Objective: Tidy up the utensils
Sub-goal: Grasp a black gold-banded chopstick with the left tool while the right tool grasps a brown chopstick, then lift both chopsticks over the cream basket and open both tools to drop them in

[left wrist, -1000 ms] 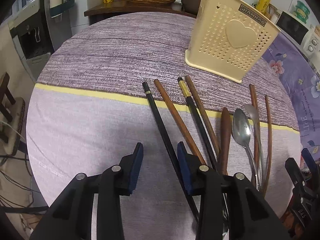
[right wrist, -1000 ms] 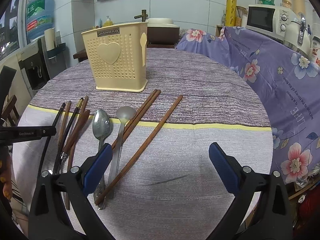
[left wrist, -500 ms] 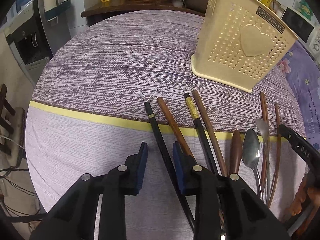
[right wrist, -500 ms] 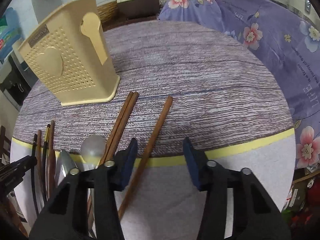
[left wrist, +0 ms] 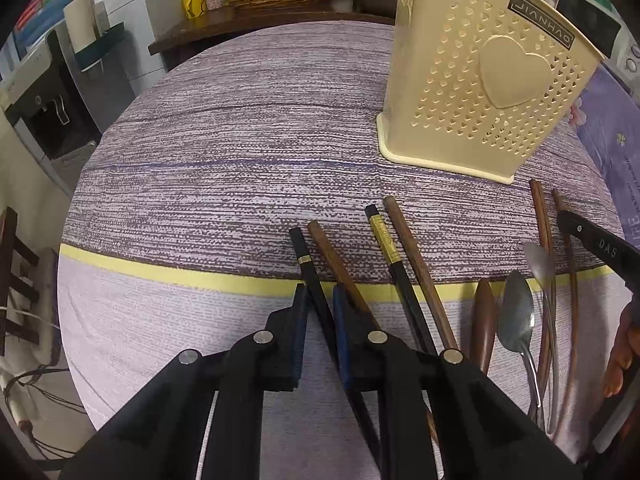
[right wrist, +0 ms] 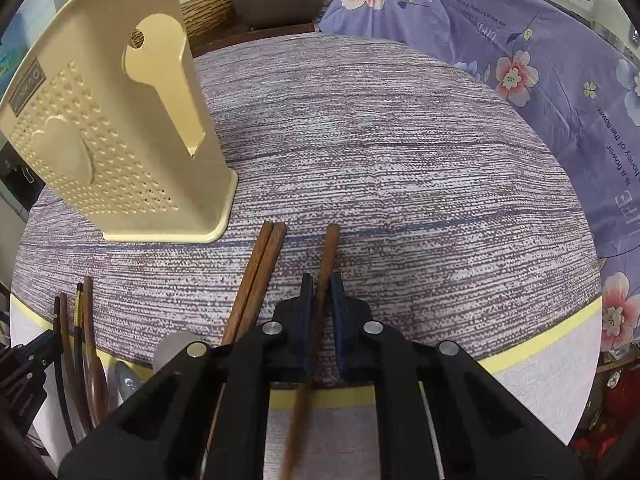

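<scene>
In the left wrist view, the left gripper (left wrist: 320, 294) is seen nearest, its blue pads narrowed around a black chopstick (left wrist: 310, 268) that runs between them and on toward the far side; whether the pads press it cannot be told. Just right of it a brown chopstick (left wrist: 334, 256) passes under the right pad. Farther right, a metal spoon (left wrist: 517, 312) lies on the striped tablecloth (left wrist: 240, 160). In the right wrist view, the right gripper (right wrist: 320, 292) is closed to a slim gap on a single brown chopstick (right wrist: 327, 256). A brown pair (right wrist: 262, 264) lies just left. Beyond both, the cream utensil holder (right wrist: 120, 140) stands upright.
</scene>
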### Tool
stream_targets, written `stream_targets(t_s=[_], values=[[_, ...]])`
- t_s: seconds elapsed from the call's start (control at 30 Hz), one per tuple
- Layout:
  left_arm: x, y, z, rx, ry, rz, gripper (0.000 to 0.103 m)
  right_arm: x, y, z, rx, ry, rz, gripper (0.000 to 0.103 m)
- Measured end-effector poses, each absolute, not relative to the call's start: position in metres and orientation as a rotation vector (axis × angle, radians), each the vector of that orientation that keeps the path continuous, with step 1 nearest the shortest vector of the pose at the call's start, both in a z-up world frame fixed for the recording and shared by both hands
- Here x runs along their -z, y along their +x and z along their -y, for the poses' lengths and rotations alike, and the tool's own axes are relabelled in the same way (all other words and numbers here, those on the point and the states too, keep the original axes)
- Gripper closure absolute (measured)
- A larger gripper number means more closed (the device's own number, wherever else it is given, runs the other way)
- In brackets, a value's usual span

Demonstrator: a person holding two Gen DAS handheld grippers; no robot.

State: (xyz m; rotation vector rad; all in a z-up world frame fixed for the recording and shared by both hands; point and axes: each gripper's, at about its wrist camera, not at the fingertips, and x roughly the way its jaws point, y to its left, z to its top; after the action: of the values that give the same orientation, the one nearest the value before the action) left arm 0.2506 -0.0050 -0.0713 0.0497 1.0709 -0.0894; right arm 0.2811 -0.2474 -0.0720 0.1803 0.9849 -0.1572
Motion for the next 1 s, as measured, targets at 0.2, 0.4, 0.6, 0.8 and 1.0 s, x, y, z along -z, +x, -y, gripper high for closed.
stream_targets(t_s=[0.2, 0.4, 0.6, 0.8, 1.0], values=[[0.073, 0.256, 0.004, 0.095, 0.050, -1.055, 0.093, 0.073, 0.287, 0.251, 0.125, 0.194, -0.985, 0.095], [0.072, 0.257, -0.001, 0.096, 0.032, -1.038, 0.094, 0.066, 0.281, 0.252, 0.066, 0.201, -0.939, 0.095], [0.053, 0.248, -0.016, 0.116, -0.046, -0.978, 0.094, 0.036, 0.263, 0.259, 0.013, 0.197, -0.843, 0.095], [0.007, 0.240, -0.028, 0.126, -0.082, -0.855, 0.094, -0.011, 0.246, 0.272, -0.036, 0.200, -0.737, 0.095], [-0.049, 0.235, -0.048, 0.113, -0.121, -0.722, 0.094, -0.071, 0.225, 0.294, -0.049, 0.204, -0.613, 0.095]])
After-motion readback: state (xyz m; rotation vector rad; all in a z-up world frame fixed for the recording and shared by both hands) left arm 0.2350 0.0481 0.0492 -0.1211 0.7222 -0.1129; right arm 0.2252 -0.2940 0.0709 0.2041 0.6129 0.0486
